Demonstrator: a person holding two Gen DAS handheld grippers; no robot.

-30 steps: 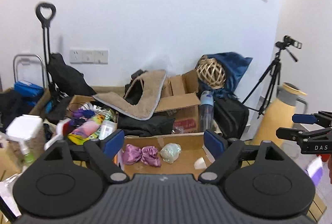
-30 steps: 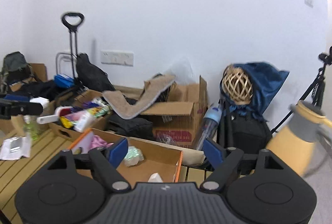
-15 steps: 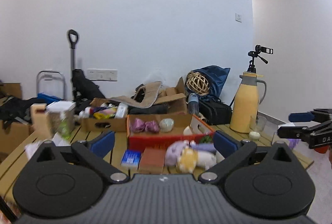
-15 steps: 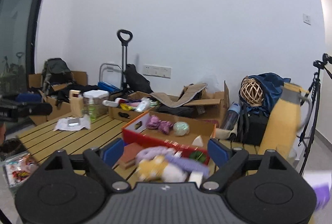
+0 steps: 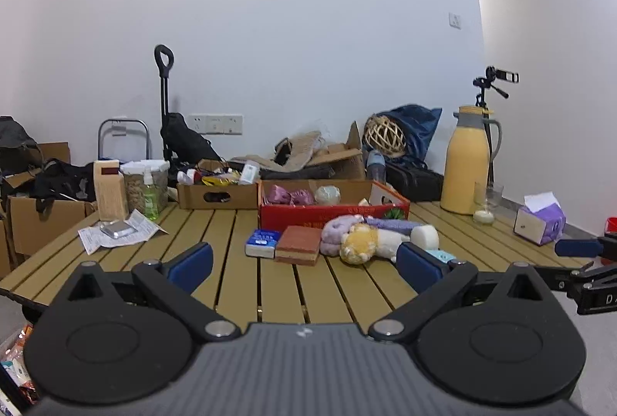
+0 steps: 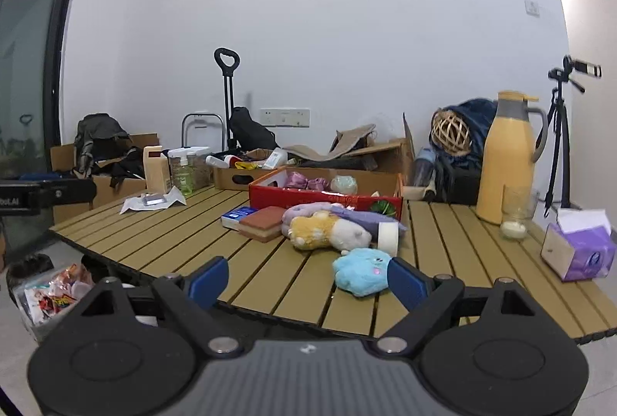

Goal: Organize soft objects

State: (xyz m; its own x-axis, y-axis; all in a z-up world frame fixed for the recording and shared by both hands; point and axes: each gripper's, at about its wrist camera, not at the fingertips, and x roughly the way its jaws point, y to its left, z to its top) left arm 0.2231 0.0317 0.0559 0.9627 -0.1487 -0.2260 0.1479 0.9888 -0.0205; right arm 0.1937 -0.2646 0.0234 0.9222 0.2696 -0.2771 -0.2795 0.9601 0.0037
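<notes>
A red cardboard box (image 5: pixel 331 213) (image 6: pixel 327 202) stands mid-table with purple cloth pieces (image 5: pixel 287 195) and a pale green ball (image 5: pixel 327 194) inside. In front of it lie a yellow and white plush toy (image 5: pixel 364 244) (image 6: pixel 326 229), a purple towel (image 5: pixel 337 229), and a light blue plush (image 6: pixel 362 271) near the front edge. My left gripper (image 5: pixel 304 265) is open and empty, held back from the table's near edge. My right gripper (image 6: pixel 308 279) is open and empty, its right finger close to the blue plush.
A wooden slat table (image 5: pixel 239 285) carries a blue box (image 5: pixel 263 242), a brown block (image 5: pixel 300 244), a tape roll (image 5: pixel 424 236), a yellow jug (image 5: pixel 462 181), a tissue box (image 6: pixel 578 250), a glass candle (image 6: pixel 515 219) and papers (image 5: pixel 119 233). Cartons and bags crowd behind it.
Both grippers have pulled back from above the red box to the table's near edge; the whole table and the plush toys have come into view. Both stay open.
</notes>
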